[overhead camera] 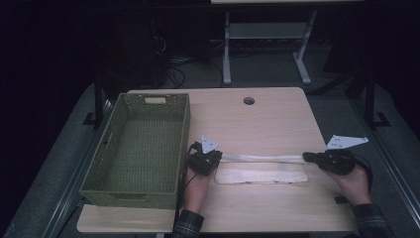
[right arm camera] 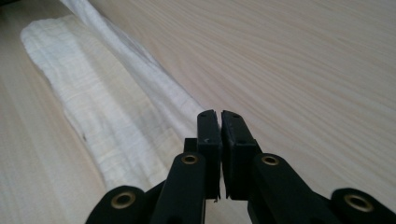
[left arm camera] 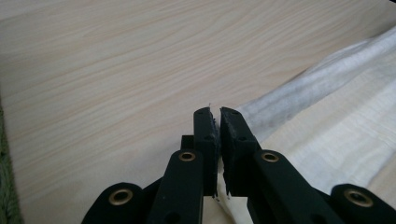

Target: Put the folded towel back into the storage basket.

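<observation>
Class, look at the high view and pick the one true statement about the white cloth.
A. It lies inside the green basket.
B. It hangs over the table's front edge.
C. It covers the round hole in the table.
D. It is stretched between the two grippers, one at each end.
D: the white cloth spans from the left gripper to the right gripper, on the table beside the green basket.

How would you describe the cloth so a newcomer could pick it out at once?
Find the wooden table; beside the green basket, near the front edge, lies a white cloth. Its far edge is pulled taut between the left gripper and right gripper, and it is the table's one pale, soft thing.
</observation>
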### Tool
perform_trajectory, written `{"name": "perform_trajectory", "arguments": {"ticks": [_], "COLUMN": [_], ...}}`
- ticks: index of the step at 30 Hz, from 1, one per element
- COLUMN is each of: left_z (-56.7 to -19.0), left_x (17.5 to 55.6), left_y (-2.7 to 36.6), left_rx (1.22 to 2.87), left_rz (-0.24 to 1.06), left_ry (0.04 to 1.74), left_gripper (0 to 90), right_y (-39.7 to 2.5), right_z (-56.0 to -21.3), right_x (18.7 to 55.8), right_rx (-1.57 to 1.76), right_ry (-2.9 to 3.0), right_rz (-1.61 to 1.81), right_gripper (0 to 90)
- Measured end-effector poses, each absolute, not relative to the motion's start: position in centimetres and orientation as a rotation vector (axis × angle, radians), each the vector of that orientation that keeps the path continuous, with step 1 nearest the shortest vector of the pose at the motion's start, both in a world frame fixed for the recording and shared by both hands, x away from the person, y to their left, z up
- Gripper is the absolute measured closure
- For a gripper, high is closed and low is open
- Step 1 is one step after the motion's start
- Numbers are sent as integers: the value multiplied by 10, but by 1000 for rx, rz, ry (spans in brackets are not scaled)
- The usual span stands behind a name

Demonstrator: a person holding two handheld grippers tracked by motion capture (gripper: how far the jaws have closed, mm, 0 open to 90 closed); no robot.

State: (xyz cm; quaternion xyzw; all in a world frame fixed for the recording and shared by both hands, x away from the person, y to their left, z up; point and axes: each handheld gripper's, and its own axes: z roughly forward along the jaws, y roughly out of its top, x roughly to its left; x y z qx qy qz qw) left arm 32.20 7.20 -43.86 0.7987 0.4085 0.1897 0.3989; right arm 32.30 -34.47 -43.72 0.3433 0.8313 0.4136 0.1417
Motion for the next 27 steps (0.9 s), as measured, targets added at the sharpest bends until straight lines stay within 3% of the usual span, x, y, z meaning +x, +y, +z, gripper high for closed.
{"name": "perform_trajectory", "arguments": {"ticks": [27], "left_z": [-454], "left_x": [273], "left_y": [73], "left_rx": [2028], "left_rz": [484], "left_ry": [1068], "left_gripper": [851], "right_y": [-342], "right_z": [-451], "right_x": [286], "right_rx": [980], "right_ry": [2485], "right_rz": [1160], "right_gripper": [863]}}
